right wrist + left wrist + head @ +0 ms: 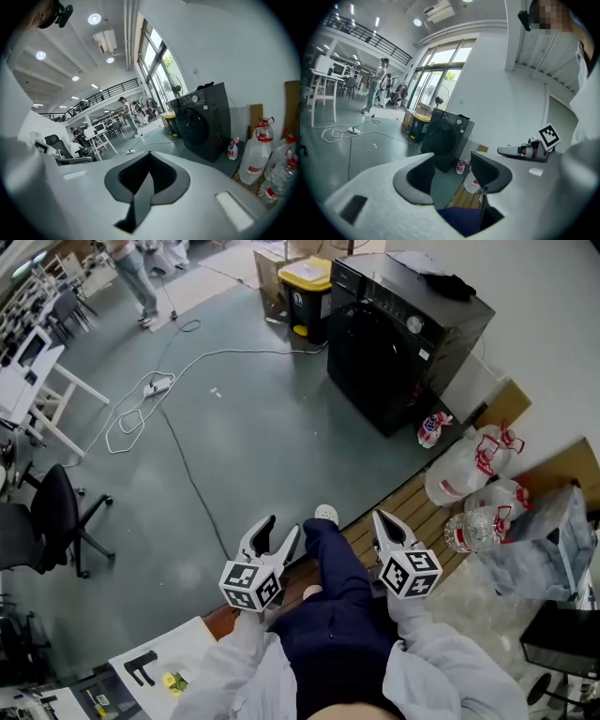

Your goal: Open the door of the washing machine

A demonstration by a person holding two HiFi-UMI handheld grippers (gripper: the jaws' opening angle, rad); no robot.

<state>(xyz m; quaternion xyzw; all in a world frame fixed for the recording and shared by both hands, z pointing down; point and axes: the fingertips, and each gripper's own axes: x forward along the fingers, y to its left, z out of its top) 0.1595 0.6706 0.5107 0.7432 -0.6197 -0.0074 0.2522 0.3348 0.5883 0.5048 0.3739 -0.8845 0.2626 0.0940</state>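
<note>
Approach step: washing machine [403, 334] sits well ahead by the wall, door [361, 343] closed; left tongs [279, 529] apart and empty, right tongs [380, 518] together, empty; next, close in and catch the door's edge.

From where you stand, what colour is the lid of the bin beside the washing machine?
Yellow lid on a black bin; clearest in the head view.
</note>
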